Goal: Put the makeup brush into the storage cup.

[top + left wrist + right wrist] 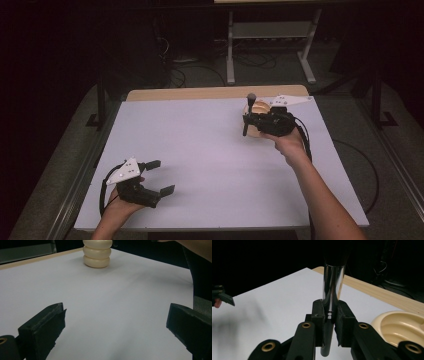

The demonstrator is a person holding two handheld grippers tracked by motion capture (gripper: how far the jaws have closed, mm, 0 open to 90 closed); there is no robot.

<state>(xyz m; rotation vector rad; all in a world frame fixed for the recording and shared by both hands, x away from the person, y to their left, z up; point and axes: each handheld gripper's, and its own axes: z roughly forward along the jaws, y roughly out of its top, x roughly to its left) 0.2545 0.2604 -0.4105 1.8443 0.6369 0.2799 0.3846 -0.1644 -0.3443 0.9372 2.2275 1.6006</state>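
Upright, brush (333,287) in right tool (329,315) beside holder (402,327).

White-topped table with a ribbed cream holder

The table (210,150) has a smooth white top, and a strip of light wood shows along its far edge. A cream, ribbed, ring-stacked holder (97,255) stands upright directly on the white top near the far right part; seen from above in the right gripper view, its hollow inside is ridged.
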